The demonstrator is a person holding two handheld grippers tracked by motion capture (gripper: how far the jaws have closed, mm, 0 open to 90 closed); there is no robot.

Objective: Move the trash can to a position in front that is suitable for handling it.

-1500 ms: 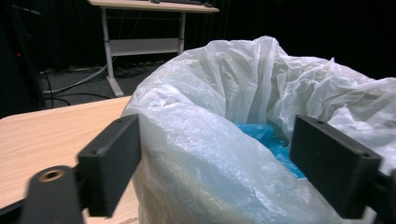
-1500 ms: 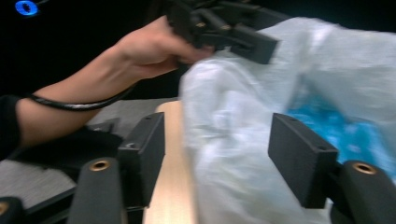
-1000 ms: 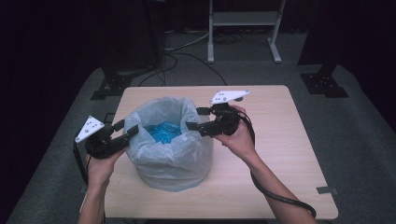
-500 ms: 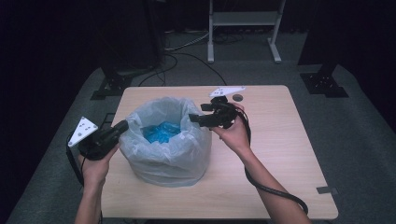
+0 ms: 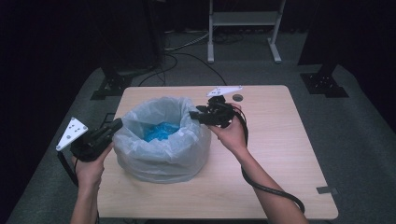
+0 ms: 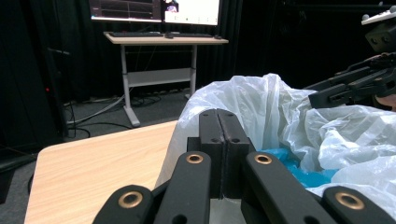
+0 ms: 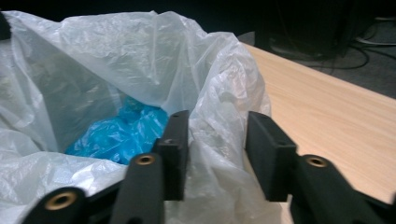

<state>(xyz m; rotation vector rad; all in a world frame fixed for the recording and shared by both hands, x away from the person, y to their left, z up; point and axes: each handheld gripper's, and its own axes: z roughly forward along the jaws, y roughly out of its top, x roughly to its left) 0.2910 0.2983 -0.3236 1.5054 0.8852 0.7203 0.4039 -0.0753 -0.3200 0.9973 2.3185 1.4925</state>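
A translucent white plastic bag (image 5: 161, 154) lines a round bin on the wooden table (image 5: 280, 140), and crumpled blue plastic (image 5: 159, 131) lies inside it. My left gripper (image 5: 116, 124) is at the bag's left rim with its jaws pressed together (image 6: 218, 114). It looks shut on the thin film, which is drawn toward it. My right gripper (image 5: 194, 114) straddles the right rim. Its jaws (image 7: 218, 130) have just been closing, with a fold of the bag (image 7: 215, 154) between them and a gap still showing. The left gripper view shows the right gripper (image 6: 345, 86) over the far rim.
A small dark disc (image 5: 237, 97) lies on the table behind the right gripper. The right gripper's cable (image 5: 266, 186) loops over the table's near right. Behind the table are a white desk frame (image 5: 243, 18), floor cables and dark stands (image 5: 322, 81).
The left jaws have closed at the bag's left rim and drawn it outward, widening the bag. The right gripper has dropped slightly onto the right rim and its jaws have narrowed.
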